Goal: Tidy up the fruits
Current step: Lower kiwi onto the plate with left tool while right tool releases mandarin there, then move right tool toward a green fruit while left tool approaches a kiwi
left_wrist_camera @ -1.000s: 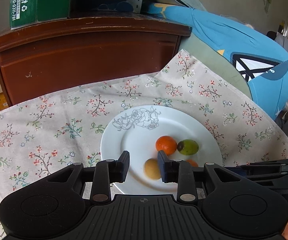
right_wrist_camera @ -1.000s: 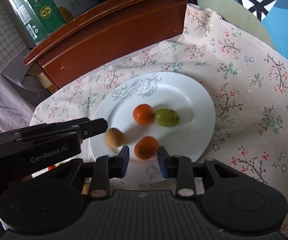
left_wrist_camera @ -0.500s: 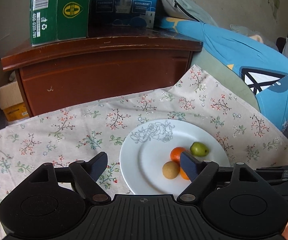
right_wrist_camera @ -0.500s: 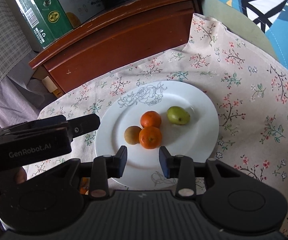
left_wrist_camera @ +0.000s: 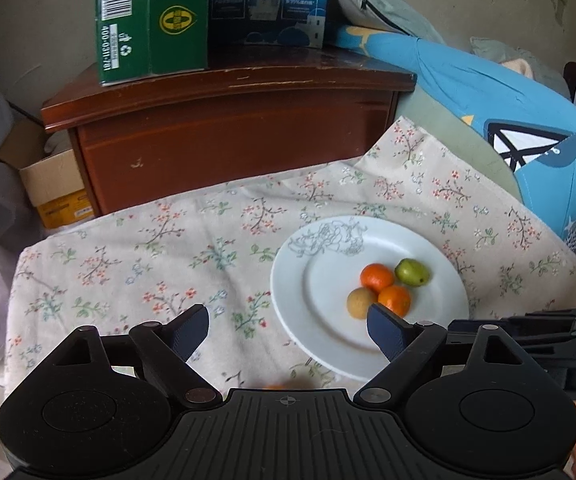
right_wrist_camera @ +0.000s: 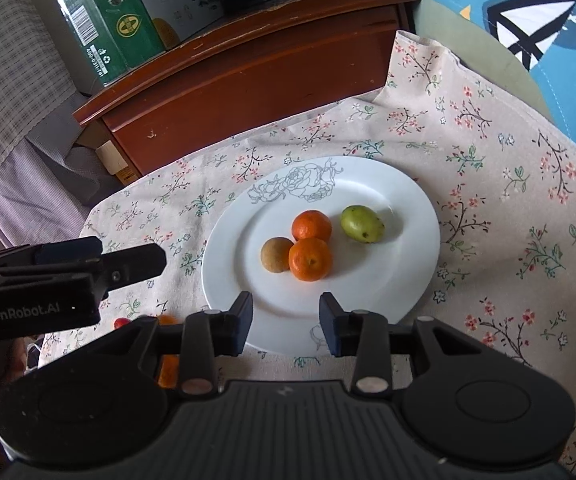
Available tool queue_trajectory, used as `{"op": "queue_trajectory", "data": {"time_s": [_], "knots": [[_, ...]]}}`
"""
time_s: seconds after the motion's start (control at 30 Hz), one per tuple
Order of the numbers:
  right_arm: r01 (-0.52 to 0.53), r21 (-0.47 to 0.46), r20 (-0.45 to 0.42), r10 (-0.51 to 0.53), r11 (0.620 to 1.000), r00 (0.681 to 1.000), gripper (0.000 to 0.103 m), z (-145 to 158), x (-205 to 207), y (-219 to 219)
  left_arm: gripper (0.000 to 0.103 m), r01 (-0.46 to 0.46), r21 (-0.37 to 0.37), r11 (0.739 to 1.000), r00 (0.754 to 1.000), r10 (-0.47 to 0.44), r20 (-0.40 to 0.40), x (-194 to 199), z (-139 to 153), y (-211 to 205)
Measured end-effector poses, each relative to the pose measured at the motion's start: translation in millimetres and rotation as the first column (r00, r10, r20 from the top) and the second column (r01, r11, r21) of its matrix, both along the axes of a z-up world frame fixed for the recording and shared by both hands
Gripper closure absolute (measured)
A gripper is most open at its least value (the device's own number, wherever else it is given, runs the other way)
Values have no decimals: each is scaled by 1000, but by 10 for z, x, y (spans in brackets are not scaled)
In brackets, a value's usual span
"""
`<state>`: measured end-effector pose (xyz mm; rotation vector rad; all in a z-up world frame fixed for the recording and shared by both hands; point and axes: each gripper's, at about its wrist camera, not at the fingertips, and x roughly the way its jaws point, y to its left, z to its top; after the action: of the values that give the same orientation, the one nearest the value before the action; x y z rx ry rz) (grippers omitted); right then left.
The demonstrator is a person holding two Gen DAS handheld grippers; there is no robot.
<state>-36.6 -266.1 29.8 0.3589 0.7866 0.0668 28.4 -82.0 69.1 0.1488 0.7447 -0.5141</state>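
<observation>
A white plate (right_wrist_camera: 404, 264) (left_wrist_camera: 320, 304) on the floral cloth holds two oranges (right_wrist_camera: 310, 259) (right_wrist_camera: 311, 225), a brown round fruit (right_wrist_camera: 276, 254) and a green fruit (right_wrist_camera: 362, 224). The same fruits show in the left wrist view: orange (left_wrist_camera: 377, 277), orange (left_wrist_camera: 395, 300), brown fruit (left_wrist_camera: 361, 302), green fruit (left_wrist_camera: 412, 272). My left gripper (left_wrist_camera: 288, 330) is wide open and empty, near the plate's left front edge. My right gripper (right_wrist_camera: 286, 322) is open and empty over the plate's near rim. More orange fruit (right_wrist_camera: 166, 364) and a small red one (right_wrist_camera: 121, 323) lie partly hidden by the right gripper.
A brown wooden cabinet (left_wrist_camera: 228, 128) stands behind the cloth with a green carton (left_wrist_camera: 152, 20) and a blue box (left_wrist_camera: 268, 4) on top. A blue cushion (left_wrist_camera: 508, 120) lies to the right. A cardboard box (left_wrist_camera: 54, 188) sits on the floor at left.
Both grippers have pulled back and up from the plate. The left gripper has opened wide. The orange under the right gripper now rests on the plate against the other fruits.
</observation>
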Motion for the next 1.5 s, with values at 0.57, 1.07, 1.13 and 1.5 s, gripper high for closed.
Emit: {"op": "queue_trajectory", "data": {"time_s": [0.57, 1.07, 1.13, 1.5], "knots": [[-69, -24, 4, 69, 997, 998, 59, -22, -485, 240, 15, -69, 25, 997, 997, 69, -36, -359, -30, 530], [-124, -15, -7, 124, 992, 992, 59, -128, -764, 480, 15, -91, 73, 993, 993, 96, -68, -634, -210, 838], [-147, -18, -2, 147, 989, 989, 59, -135, -770, 533, 15, -86, 83, 993, 993, 93, -75, -657, -250, 861], [-226, -28, -3, 226, 974, 974, 59, -225, -692, 732, 15, -73, 129, 989, 993, 84, -82, -692, -429, 937]]}}
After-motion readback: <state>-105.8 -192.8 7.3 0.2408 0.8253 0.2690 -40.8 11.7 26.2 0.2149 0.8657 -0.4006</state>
